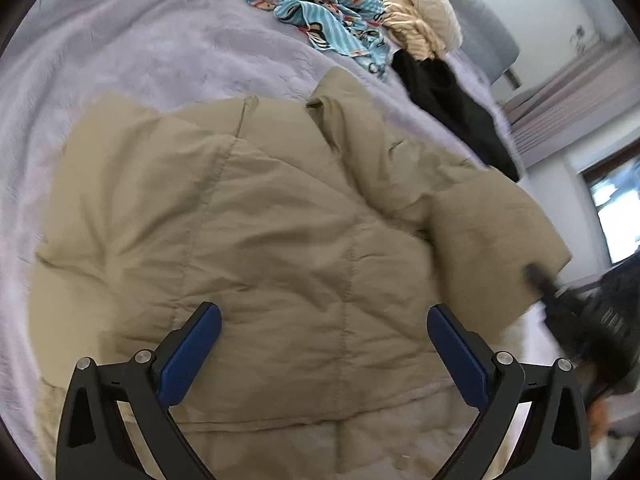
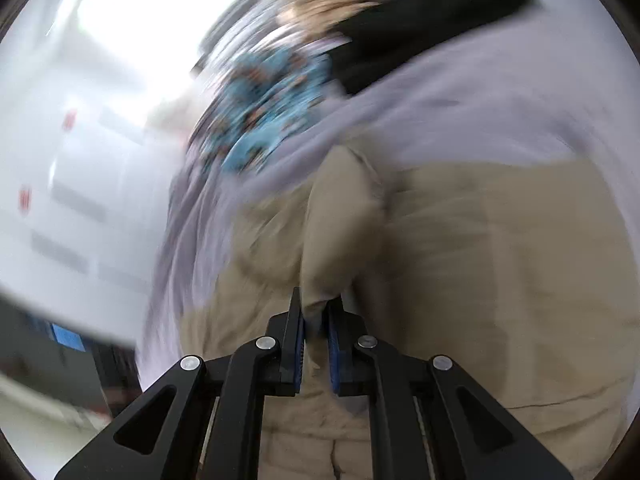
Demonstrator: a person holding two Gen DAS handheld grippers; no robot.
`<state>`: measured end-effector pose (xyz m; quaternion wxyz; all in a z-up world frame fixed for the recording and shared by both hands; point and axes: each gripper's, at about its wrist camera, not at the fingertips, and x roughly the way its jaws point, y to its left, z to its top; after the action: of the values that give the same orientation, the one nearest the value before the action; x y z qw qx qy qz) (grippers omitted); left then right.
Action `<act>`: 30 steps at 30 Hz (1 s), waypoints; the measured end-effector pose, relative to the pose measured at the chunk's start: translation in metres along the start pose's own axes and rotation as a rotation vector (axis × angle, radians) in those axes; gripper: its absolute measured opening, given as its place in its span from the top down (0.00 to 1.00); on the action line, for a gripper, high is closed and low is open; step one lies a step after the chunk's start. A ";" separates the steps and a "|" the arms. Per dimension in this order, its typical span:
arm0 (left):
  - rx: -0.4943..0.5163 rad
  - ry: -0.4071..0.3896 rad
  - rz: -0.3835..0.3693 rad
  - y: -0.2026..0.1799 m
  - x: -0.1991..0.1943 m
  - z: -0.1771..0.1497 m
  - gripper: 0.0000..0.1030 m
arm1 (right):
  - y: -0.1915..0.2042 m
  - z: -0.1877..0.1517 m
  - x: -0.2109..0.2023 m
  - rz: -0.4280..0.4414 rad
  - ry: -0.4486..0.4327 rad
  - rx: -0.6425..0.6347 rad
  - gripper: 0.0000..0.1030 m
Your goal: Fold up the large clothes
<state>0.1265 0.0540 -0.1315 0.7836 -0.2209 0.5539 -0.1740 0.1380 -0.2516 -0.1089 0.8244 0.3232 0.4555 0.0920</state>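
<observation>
A large quilted beige jacket [image 1: 256, 216] lies spread on a lilac bed cover [image 1: 132, 52]. My left gripper [image 1: 324, 320] hovers over its lower middle, jaws wide open, nothing between the blue pads. At the jacket's right side one sleeve [image 1: 492, 236] is lifted, and the right gripper [image 1: 536, 276] shows there as a dark blur at the cuff. In the right wrist view the right gripper [image 2: 318, 312] is shut on a fold of the jacket sleeve [image 2: 340, 216], which rises from between its pads; the jacket's body [image 2: 500, 280] lies below, blurred.
Further up the bed lie a blue patterned garment [image 1: 320, 4], a cream quilted garment [image 1: 424, 16] and a black garment [image 1: 452, 108]. The bed's edge runs along the right, with a grey headboard [image 1: 480, 28] and a window [image 1: 616, 208] beyond.
</observation>
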 end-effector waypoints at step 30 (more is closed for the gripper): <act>0.048 0.069 -0.299 -0.107 0.010 0.042 0.90 | -0.048 -0.079 -0.013 -0.118 0.199 -0.092 0.76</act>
<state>0.1666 -0.0346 -0.0694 0.7346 -0.2759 0.5373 -0.3093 0.0598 -0.2591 -0.1590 0.7931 0.2470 0.5484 0.0959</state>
